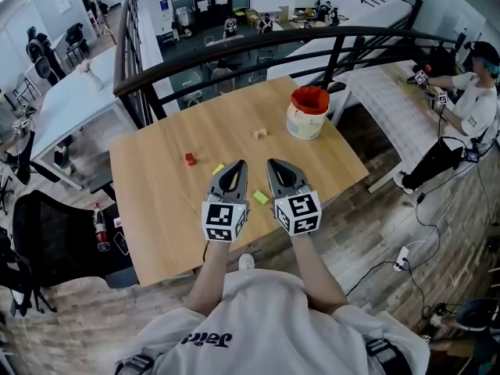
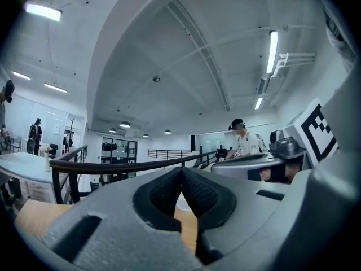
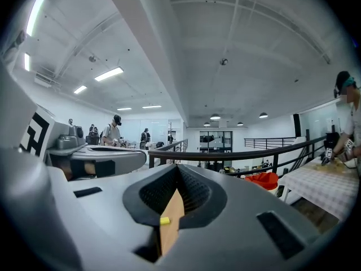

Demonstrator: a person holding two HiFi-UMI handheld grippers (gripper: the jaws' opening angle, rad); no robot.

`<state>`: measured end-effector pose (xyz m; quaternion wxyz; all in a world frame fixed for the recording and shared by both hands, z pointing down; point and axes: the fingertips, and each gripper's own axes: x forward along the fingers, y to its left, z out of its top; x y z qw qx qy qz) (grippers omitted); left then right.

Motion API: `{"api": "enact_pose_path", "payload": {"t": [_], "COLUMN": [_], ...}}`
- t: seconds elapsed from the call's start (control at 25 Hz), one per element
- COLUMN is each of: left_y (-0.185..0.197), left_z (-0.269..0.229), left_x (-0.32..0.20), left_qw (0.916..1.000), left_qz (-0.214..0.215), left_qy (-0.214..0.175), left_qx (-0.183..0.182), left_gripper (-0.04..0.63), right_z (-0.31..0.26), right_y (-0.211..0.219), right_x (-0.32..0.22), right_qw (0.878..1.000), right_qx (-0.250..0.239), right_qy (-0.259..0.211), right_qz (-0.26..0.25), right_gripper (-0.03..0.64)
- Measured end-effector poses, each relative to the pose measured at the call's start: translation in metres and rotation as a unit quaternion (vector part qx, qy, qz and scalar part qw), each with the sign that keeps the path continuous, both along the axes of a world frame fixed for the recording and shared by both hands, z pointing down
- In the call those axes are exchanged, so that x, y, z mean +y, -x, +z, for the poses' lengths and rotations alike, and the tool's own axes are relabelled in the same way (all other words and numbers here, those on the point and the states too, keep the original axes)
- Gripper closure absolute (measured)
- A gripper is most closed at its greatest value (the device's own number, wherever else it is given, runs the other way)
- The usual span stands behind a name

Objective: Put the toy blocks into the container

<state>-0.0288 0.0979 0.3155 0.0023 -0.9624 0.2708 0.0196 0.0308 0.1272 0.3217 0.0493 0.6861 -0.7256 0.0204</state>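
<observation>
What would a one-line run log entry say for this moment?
left gripper: shut, empty | right gripper: shut, empty | red block, yellow block, green block, tan block: on table | container: far right corner

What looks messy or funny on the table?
Nothing is broken or spilled. The only untidy bit is four toy blocks lying loose and apart on the table: a red block, a yellow block, a lime block and a tan block. The container stands upright near the far right corner, away from them.
</observation>
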Motion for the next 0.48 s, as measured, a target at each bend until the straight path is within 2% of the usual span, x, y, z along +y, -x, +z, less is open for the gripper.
{"api": "enact_pose_path", "payload": {"t": [0.12,0.32,0.4,0.48], "left_y": [-0.002,-0.001,-0.003,-0.002], "left_z": [0.015,0.045,0.058,0.072], "left_x": [-0.023,-0.065,-0.068,-0.072], "left_qw": [0.9998,0.9981,0.9972,0.9960], "left_qz": [0.009,-0.003,0.015,0.025], "left_qy": [0.008,0.047,0.052,0.062], "left_qx": [-0.016,-0.040,-0.052,-0.059], "left_gripper": [0.589,0.589,0.589,0.589], "right_z": [0.014,0.050,0.066,0.082], "right_y": [0.006,0.005,0.002,0.001], "right_x": [-0.024,-0.054,-0.058,-0.061], "right_qw": [0.999,0.993,0.987,0.975], "right_qx": [0.013,0.037,0.057,0.101], "right_qy": [0.027,0.096,0.126,0.155], "right_qz": [-0.018,-0.060,-0.087,-0.124], "right_gripper": [0.603,0.603,0.603,0.603]}}
